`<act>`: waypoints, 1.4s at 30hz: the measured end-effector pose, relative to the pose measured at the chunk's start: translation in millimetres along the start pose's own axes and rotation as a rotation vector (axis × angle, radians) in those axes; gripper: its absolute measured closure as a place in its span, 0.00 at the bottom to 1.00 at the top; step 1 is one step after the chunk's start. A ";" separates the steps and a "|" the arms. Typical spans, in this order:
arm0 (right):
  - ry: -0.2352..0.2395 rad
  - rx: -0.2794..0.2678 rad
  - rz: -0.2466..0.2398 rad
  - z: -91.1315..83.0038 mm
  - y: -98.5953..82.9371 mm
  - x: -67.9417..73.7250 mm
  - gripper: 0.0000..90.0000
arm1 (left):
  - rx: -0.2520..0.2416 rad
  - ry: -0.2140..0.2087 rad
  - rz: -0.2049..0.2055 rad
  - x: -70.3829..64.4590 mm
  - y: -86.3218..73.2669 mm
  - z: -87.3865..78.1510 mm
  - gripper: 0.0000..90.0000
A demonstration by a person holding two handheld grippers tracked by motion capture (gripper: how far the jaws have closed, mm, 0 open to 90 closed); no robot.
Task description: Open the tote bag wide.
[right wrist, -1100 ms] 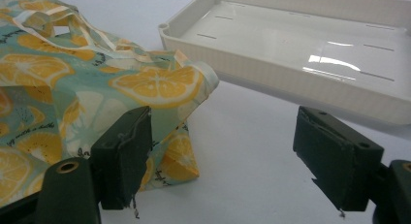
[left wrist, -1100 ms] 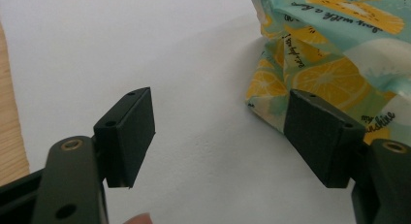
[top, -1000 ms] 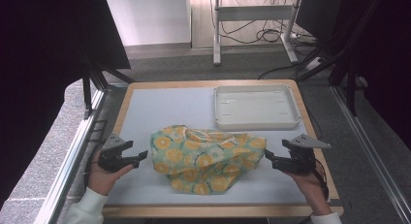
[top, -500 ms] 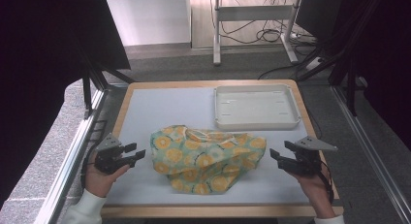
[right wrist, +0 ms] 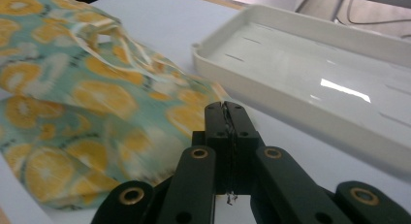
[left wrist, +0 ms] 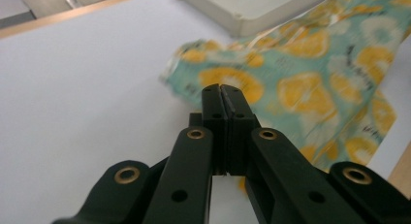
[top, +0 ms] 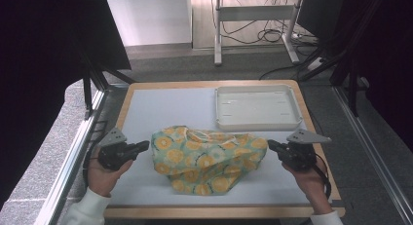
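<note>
Left gripper [top: 144,146], lower left of the high view, black w/ grey plate on top: jaws pressed together, nothing between them, tips just beside the left edge of the cloth. In the left gripper view the closed tips [left wrist: 223,90] sit in front of the fabric, pinching none of it. Right gripper [top: 271,145], lower right, same story: jaws together and empty, tips just off the cloth's right corner; the right gripper view [right wrist: 224,107] confirms this.

Between them lies the teal cotton cloth printed w/ orange slices [top: 207,157], centre to lower centre of frame, crumpled, folds bunched, a pale cord or hem showing along its upper edge. Looks like work on it hasn't really begun: no grip taken, cloth neither flattened nor folded, so nearly all is left to do.

Room: bare pale-blue table mat [top: 156,108] is open at upper left. The shallow white plastic tray [top: 257,107], upper right, is empty; its near rim is close to the cloth's top-right part, tight spot there. The wooden table edge [top: 219,211] runs near the cloth's bottom.
</note>
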State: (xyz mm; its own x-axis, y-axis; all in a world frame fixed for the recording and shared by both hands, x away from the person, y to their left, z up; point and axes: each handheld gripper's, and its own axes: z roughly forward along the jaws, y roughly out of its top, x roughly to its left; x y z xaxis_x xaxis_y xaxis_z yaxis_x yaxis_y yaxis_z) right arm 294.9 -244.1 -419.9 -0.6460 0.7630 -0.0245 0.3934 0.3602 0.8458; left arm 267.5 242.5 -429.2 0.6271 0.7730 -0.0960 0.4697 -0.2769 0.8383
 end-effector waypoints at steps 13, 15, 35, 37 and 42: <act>0.126 0.023 -0.044 59.1 41.6 38.1 0.99 | 0.005 -0.078 -0.020 -16.3 37.0 37.8 1.00; 0.137 0.025 -0.041 65.1 44.3 40.9 0.99 | 0.021 -0.091 -0.031 -16.1 36.9 43.0 1.00; 0.171 0.046 -0.072 67.1 41.4 52.8 0.99 | 0.091 -0.084 0.033 -30.9 30.6 53.9 1.00; 0.175 0.050 -0.073 67.8 40.9 53.6 0.99 | 0.099 -0.084 0.030 -29.9 28.8 56.0 1.00; 0.182 0.075 -0.079 74.3 37.3 56.0 0.99 | 0.126 -0.085 0.027 -29.2 23.1 65.1 1.00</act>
State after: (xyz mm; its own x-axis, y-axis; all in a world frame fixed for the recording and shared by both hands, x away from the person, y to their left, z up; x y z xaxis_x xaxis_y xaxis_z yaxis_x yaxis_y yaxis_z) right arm 322.0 -148.1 -429.3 -0.7814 0.6239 0.0133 0.3801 0.4590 0.8030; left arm 300.4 176.4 -442.0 0.6881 0.7149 -0.1242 0.5233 -0.3704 0.7674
